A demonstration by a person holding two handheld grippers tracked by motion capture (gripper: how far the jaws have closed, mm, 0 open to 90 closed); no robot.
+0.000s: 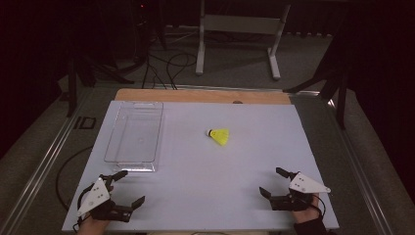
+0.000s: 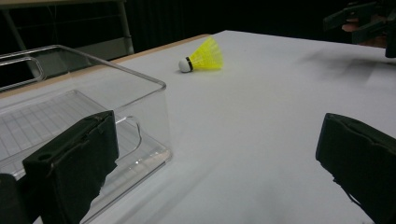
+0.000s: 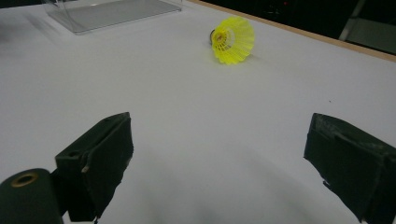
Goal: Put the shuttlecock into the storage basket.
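In the high view, the left gripper (image 1: 128, 187) sits at the lower left of the frame, near the front edge of the white table (image 1: 195, 186). Its two black jaws stand wide apart with nothing between them, and the grey three-cornered plate on top tilts toward the left edge. Just above it, in the left-centre of the frame, a clear plastic tray (image 1: 111, 142) lies flat on the table with its long side running away from the camera; its near corner is just beside the gripper's upper jaw, and whether they touch cannot be told.

In the left gripper view, the tray (image 2: 154, 93) takes up the left half, and the left jaw stands in front of its wall.

At the middle of the high view lies a yellow shuttlecock (image 1: 219, 135), on its side on the bare table, its white cork tip toward the left and its skirt toward the right. It is well apart from the tray and from both grippers. In the left gripper view it shows at the upper centre (image 2: 201, 58); in the right gripper view at the upper centre too, its open skirt facing the camera (image 3: 232, 39).

At the lower right of the high view, the right gripper (image 1: 273, 182) rests near the front edge, jaws spread wide and empty, pointing toward the left of the frame.
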